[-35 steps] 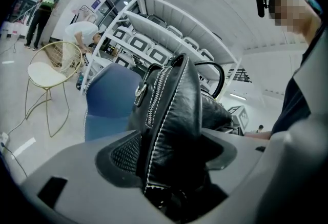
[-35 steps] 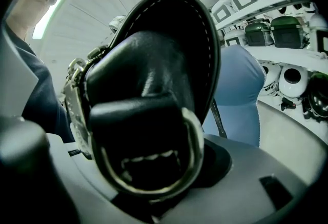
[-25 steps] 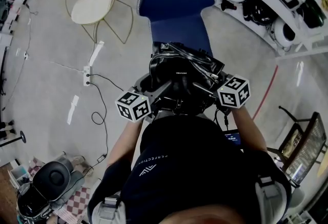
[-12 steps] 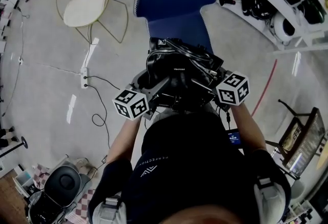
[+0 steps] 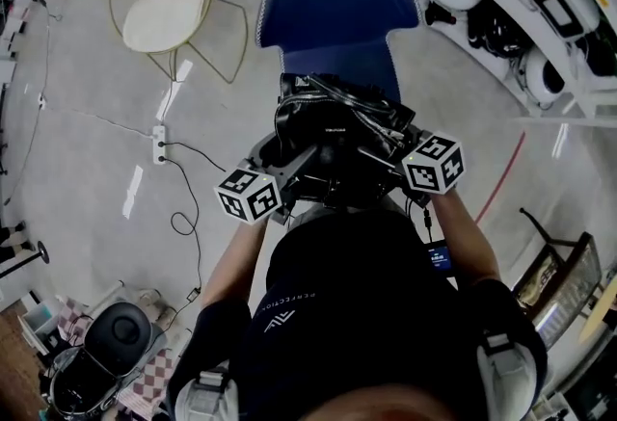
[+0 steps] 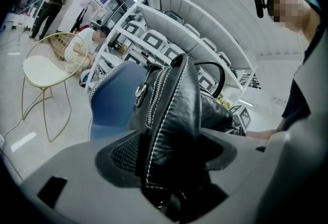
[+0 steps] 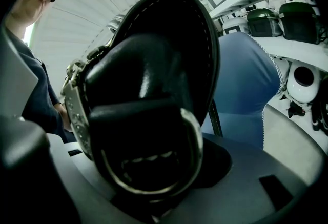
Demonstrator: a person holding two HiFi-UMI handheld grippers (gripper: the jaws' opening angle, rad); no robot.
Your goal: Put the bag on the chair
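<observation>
One gold wire chair (image 5: 169, 10) with a white cushion stands at far left on the grey floor (image 5: 87, 120), with a white power strip (image 5: 160, 142) and its black cable lying near it. Next comes the left gripper (image 5: 294, 169), marker cube toward the person. Its fingers (image 6: 77, 177) are closed on one end of a black leather bag (image 5: 337, 135), pinching the stitched leather beside the zip between the pads. The bag is carried between the two grippers, just in front of the person's dark shirt (image 5: 357, 313) and over the near edge of the blue chair (image 5: 333, 14). Whether it touches the seat cannot be told. The right gripper (image 5: 390, 180) grips the bag's other end, its fingers (image 7: 266, 166) set wide around the leather and a metal ring (image 7: 196, 140). White shelves (image 5: 540, 34) of equipment curve along the right edge.
</observation>
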